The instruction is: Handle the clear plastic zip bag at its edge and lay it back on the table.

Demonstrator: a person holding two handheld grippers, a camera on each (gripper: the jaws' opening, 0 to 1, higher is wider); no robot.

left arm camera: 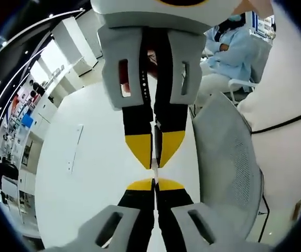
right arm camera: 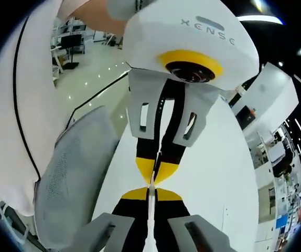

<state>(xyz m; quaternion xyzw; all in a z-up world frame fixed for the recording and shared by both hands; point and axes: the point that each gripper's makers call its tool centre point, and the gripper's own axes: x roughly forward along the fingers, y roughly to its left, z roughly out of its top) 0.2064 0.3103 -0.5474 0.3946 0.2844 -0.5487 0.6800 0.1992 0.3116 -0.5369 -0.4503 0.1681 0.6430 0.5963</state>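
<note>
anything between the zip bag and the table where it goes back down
Nothing visible. The left claw and right claw both pinch the zip bag edge-on over the white table. The mesh chair stands beside the table, off the path.

White table; grey mesh chair beside; shelves along wall.

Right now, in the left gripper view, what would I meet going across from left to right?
Shelves of clutter → white table → the two grippers meeting tip to tip → grey mesh chair → white clothing.
</note>
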